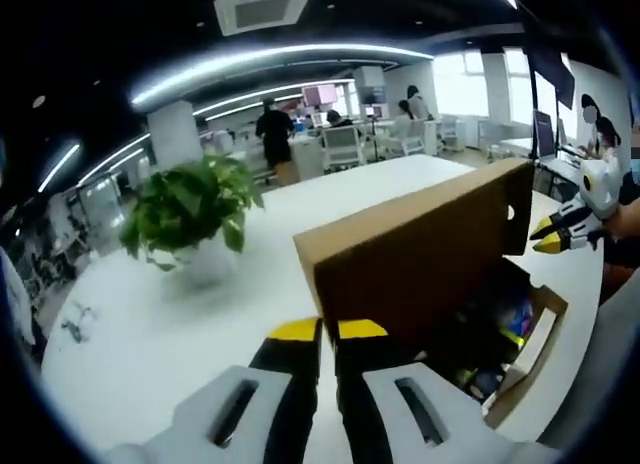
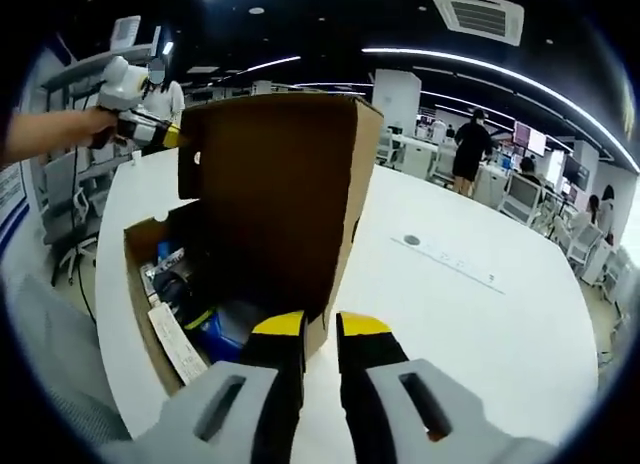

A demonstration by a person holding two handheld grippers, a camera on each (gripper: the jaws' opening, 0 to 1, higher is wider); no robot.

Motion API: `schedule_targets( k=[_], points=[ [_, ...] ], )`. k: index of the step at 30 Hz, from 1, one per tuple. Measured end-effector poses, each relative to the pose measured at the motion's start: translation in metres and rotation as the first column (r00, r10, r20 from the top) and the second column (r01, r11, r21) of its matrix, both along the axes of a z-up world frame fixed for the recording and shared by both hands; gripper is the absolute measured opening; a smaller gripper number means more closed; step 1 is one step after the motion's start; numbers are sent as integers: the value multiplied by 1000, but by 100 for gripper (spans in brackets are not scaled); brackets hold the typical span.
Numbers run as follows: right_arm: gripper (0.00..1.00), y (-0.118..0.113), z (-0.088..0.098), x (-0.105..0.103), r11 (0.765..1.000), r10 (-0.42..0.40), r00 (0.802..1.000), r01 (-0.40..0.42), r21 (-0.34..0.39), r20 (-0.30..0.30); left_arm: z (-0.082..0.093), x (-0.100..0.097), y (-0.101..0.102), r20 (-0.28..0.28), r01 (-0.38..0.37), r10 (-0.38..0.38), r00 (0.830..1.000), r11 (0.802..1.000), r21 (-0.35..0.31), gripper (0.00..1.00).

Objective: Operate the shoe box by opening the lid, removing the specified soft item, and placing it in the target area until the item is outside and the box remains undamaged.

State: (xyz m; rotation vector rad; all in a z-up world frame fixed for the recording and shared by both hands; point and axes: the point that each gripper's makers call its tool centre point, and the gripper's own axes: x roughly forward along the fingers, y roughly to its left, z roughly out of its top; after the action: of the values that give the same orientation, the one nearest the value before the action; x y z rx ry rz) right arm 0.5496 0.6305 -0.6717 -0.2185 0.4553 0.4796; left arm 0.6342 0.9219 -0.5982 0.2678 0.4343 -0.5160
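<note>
A brown cardboard shoe box (image 1: 530, 334) (image 2: 145, 284) lies on the white table with its lid (image 1: 420, 244) (image 2: 280, 194) raised upright. Dark soft items and something blue (image 1: 515, 319) (image 2: 215, 329) lie inside, too jumbled to name. My left gripper (image 1: 327, 330) has its yellow-tipped jaws close together around the lid's near corner; it appears in the right gripper view (image 2: 165, 134) at the lid's far top corner. My right gripper (image 2: 320, 326) clasps the lid's other end the same way, and appears in the left gripper view (image 1: 546, 236) at the far edge.
A potted green plant (image 1: 190, 209) stands on the table (image 1: 150, 324) (image 2: 470, 314) left of the box. A small dark object (image 1: 75, 324) lies near the table's edge, and a round mark (image 2: 412, 240) sits on its top. Desks, chairs and people fill the office behind.
</note>
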Motion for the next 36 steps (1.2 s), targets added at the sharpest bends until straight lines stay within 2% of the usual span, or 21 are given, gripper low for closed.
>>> schedule_targets(
  k=[8,24,36],
  points=[
    [8,2,-7,16,1000,-7,1000,7,1,-19,-2,13,-1,-1,0,0,1000,1000,-11,1],
    [2,3,-15,36,998,-22,998,25,50,-60,-9,38,-7,-9,6,-5,1000,1000,19,1],
    [1,3,-15,41,1000,-19,998,19,11,-52,-16,52,-10,-25,0,1,1000,1000,21,1]
  ],
)
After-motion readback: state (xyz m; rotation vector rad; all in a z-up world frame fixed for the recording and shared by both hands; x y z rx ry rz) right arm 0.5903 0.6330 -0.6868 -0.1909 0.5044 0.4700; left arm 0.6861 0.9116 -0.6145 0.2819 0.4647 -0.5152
